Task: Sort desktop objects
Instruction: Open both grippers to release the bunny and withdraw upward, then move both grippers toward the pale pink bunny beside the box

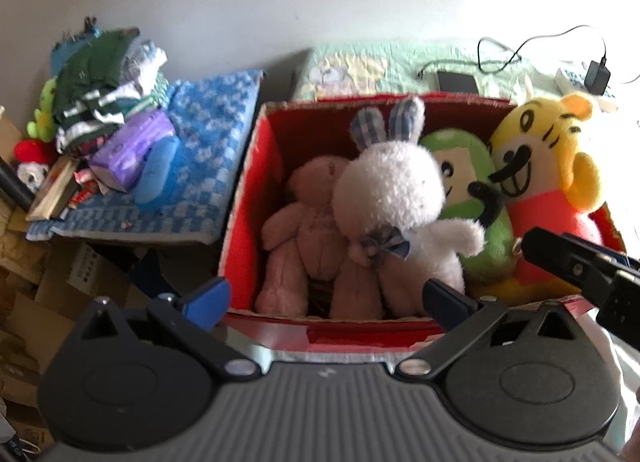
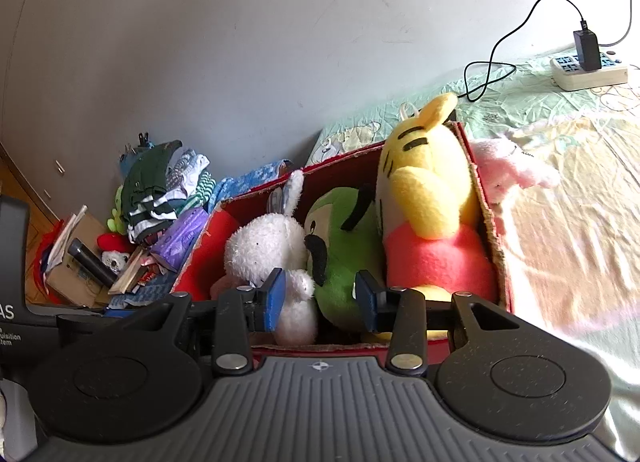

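Note:
A red cardboard box on the bed holds a pink bear, a white rabbit, a green plush and a yellow tiger. My left gripper hangs open and wide over the box's near edge, nothing between its fingers. My right gripper is open just above the near rim, in front of the rabbit's arm and the green plush; its body shows at the right of the left wrist view. A pink plush lies on the bed outside the box's right wall.
Left of the box lie a blue checked cloth, a pile of folded clothes, a purple pack, books and small toys. A power strip with a charger and cable sits at the bed's far right. Cardboard boxes cover the floor.

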`<state>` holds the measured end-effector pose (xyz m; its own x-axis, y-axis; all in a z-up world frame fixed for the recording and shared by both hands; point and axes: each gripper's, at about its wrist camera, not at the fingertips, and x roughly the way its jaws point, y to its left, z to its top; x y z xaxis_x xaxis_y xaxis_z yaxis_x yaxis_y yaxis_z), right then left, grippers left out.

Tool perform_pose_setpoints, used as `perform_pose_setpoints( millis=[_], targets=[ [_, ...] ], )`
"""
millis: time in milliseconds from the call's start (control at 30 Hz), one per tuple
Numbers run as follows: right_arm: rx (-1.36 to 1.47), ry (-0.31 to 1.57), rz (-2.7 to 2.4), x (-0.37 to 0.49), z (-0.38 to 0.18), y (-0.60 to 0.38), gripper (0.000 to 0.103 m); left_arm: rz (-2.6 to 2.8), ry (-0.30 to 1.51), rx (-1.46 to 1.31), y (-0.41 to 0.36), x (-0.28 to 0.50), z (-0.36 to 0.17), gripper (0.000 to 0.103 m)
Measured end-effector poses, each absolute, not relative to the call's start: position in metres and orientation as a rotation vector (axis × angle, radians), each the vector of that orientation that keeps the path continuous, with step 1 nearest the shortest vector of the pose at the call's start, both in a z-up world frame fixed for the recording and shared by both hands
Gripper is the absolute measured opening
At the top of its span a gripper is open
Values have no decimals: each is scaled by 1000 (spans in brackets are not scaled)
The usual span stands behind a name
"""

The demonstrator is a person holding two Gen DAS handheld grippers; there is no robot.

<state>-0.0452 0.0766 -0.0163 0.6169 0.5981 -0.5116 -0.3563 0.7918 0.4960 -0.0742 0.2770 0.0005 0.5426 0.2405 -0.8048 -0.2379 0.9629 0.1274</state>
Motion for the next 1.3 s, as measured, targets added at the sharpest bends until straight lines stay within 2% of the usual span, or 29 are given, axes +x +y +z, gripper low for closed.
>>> perform_pose_setpoints(
  millis=[267,333,700,900,1300],
  targets=[
    [387,716,621,-50,-10,59,43,269,893,23,253,-89,20,102],
    [385,718,638,-51,-8,52,47,266,894,22,245,-93,21,102],
    [390,714,702,-51,-1,-14,47,190,871,-16,182,-92,30,102],
    [422,730,653,-33,-11,-60,47,131,853,-11,141,-77,30,99],
    [449,812,602,11,-39,-126,47,-83,815,19,56,-48,13,101]
  ],
)
